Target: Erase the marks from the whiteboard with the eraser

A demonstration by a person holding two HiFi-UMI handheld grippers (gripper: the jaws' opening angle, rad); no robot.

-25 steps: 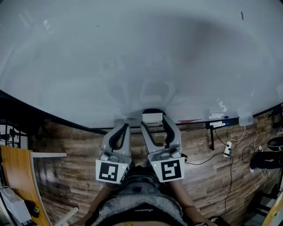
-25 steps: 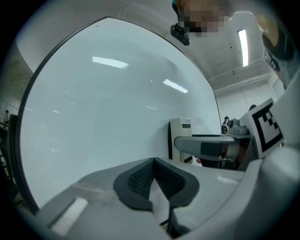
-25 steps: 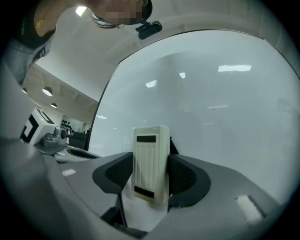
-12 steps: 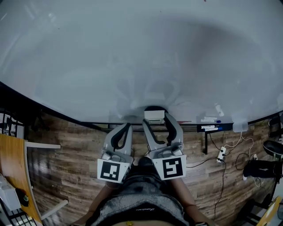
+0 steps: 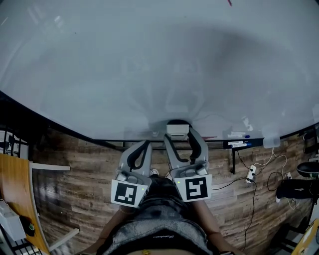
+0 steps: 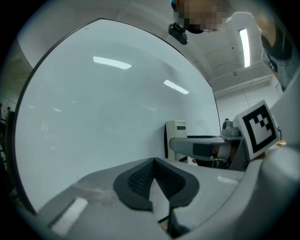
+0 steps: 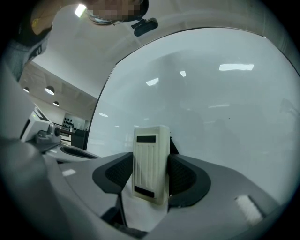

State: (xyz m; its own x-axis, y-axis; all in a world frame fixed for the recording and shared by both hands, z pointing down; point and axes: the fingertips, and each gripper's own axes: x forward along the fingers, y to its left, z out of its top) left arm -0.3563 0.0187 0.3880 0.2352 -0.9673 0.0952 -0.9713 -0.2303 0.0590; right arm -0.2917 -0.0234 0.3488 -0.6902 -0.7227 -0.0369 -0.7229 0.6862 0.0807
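**While the eraser sits low on the whiteboard, a red mark shows at the top**

As I read the views from left to right, the left gripper (image 5: 145,143) comes first. It hangs in front of the whiteboard's (image 5: 149,64) lower edge. In its own view the left gripper (image 6: 153,161) has its two dark pads meeting at the tips, with nothing between them.

Just beside it, on its right, is the right gripper (image 5: 178,135). Its jaws are clamped on the eraser (image 5: 178,130), one on each side. The eraser sits at the board's lower edge, about midway along it. In the right gripper view the right gripper (image 7: 151,165) holds the eraser (image 7: 151,154) upright, its pale ribbed back facing the camera and the board right behind it. From the left gripper view the eraser (image 6: 177,135) shows side on, with a dark strip turned toward the board. It looks to be against the surface, though I cannot tell for sure that they touch.

Further right along the lower edge, a dark ledge (image 5: 244,143) sticks out from the board with a couple of pens lying on it. Well above, near the board's top edge, there is a short red mark (image 5: 230,2).

Below the board runs a wood-plank floor (image 5: 75,169). On its right side lies a white power strip (image 5: 249,174) with cables trailing from it.
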